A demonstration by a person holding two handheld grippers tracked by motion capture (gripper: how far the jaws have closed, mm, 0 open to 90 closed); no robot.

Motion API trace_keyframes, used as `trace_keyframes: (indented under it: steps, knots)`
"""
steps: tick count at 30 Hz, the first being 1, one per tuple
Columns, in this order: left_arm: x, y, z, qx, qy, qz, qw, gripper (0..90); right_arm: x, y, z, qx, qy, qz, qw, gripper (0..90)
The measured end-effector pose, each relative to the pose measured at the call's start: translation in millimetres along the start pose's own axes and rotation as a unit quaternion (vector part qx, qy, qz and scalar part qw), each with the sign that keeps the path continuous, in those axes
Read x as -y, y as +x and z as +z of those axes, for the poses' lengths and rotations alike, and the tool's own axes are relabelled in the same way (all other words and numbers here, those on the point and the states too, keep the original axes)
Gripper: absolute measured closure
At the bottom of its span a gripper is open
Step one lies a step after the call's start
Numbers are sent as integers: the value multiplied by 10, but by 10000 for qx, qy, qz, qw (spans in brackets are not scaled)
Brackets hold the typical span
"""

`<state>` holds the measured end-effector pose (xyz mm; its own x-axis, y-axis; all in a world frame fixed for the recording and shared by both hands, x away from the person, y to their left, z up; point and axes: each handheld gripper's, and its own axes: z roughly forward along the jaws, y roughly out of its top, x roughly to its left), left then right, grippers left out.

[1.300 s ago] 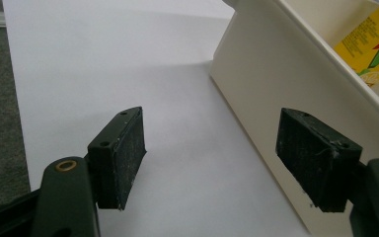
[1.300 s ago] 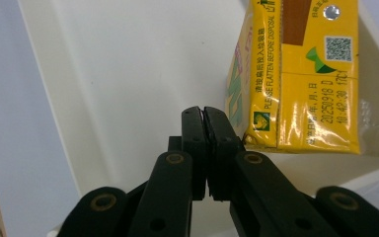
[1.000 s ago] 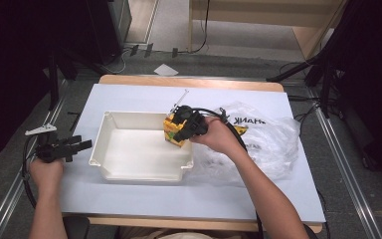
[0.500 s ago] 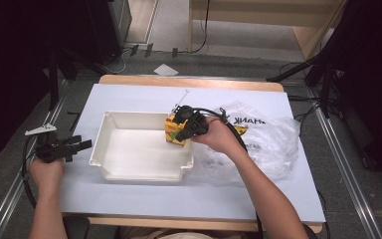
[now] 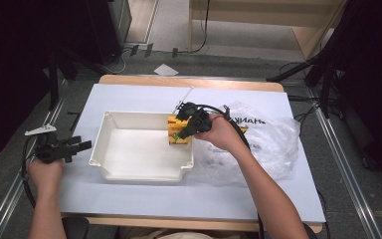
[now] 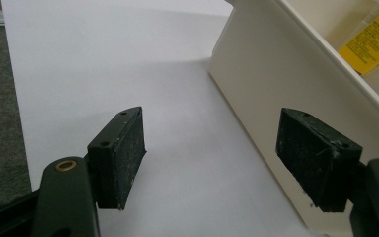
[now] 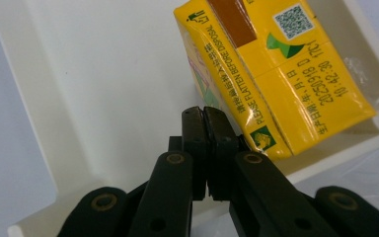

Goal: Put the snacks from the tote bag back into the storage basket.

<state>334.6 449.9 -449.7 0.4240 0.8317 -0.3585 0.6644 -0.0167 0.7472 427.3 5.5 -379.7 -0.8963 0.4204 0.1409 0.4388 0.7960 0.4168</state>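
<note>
On the white-covered table (image 5: pixel 129 199), the small yellow drink carton (image 7: pixel 276 79) leans in the shallow cream plastic tray (image 5: pixel 129 144); the right gripper (image 7: pixel 208 123), jaws closed empty, touches this light, crushable, slick box, best held across its flat sides, while the left gripper (image 6: pixel 222 158) stands open.

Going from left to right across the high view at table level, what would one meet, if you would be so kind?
Left gripper → white tray → yellow carton → right gripper → clear plastic bag.

A white paper scrap (image 5: pixel 165 69) lies on the grey floor (image 5: pixel 179 30) beyond the table (image 5: pixel 129 199), near what seem cables (image 5: pixel 207 20).
</note>
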Motion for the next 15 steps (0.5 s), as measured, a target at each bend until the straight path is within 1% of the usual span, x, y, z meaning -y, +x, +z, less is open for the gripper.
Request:
trace_keyframes:
  steps: [3, 4, 5, 6, 8, 9, 11, 13, 15]
  knots:
    - [-3, -2, 4, 2, -10, -6, 10000, 281, 8, -17, -6, -43, 23, -22, 10000, 896]
    - [-5, -2, 6, 4, -15, -10, 10000, 281, 11, -13, -15, -69, 17, 49, 10000, 892]
    - [-7, 2, 8, 4, -10, -1, 10000, 281, 16, -22, -26, -123, -1, 31, 9999, 879]
    - [-7, 2, 8, 4, -10, -1, 10000, 281, 16, -22, -26, -123, -1, 31, 9999, 879]
    - [-11, 6, 17, 6, -27, -19, 10000, 281, 26, -31, -69, -195, 2, 105, 9998, 844]
    - [-12, 6, 21, 12, -41, -21, 10000, 281, 35, -35, -110, -263, -32, 85, 9996, 824]
    - [-11, 7, 21, 12, -26, -14, 10000, 281, 40, -35, -155, -289, -62, 63, 9995, 799]
    - [-9, 7, 18, -2, -17, -17, 10000, 281, 41, -29, -208, -383, -129, 102, 9991, 758]
    - [-8, 7, 16, 7, -21, -11, 10000, 281, 41, -26, -236, -397, -149, 91, 9991, 744]
